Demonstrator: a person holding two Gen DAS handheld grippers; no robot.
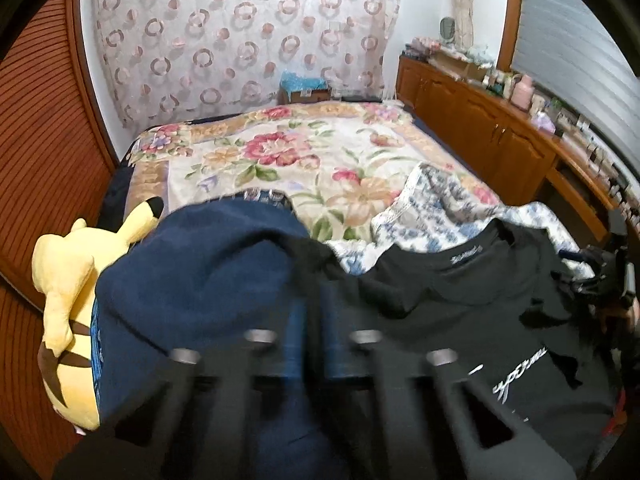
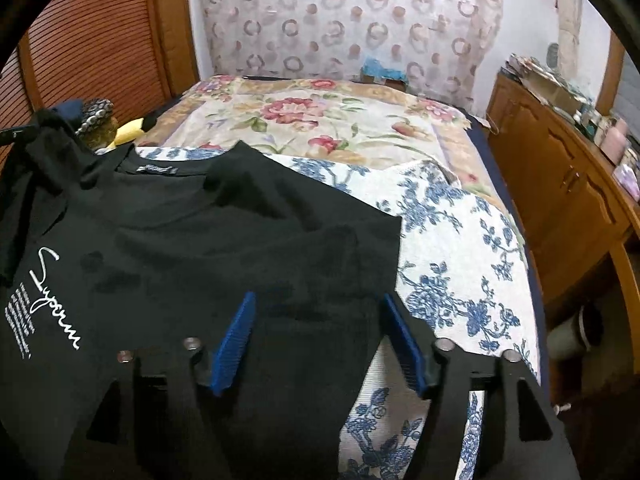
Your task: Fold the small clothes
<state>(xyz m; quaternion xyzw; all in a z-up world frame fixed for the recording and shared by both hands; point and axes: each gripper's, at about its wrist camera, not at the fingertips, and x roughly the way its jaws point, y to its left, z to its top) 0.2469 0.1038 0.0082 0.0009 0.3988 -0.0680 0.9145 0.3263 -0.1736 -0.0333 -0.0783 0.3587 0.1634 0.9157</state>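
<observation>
Left gripper [image 1: 316,296]: blurred in the left wrist view; its jaws were together, with dark cloth bunched at the tips, and whether the black shirt or the navy garment was pinched could not be told.
Right gripper [image 2: 318,320]: jaws stood apart, blue pads [image 2: 236,340] on either side of the shirt's right part; the pads did not press on the cloth.
Shirt [image 2: 208,240]: black, lying on the near part of the bed, neck opening toward the far side, white script print at its left; its left side rose into a raised fold in the right wrist view.
Navy garment [image 1: 200,280]: heaped to the left of the shirt, touching it, in the left wrist view.
Blue-flowered cloth [image 2: 452,240]: spread under the shirt and out to its right.
Bed cover [image 1: 280,152]: cream with red and orange flowers, covering the far part of the bed.
Plush toy [image 1: 68,280]: yellow, at the left edge of the bed, just beside the navy garment.
Cabinets [image 2: 560,184]: wooden, along the right wall, top crowded with small things.
Curtain [image 1: 240,32]: sheer with ring pattern, on the far wall.
</observation>
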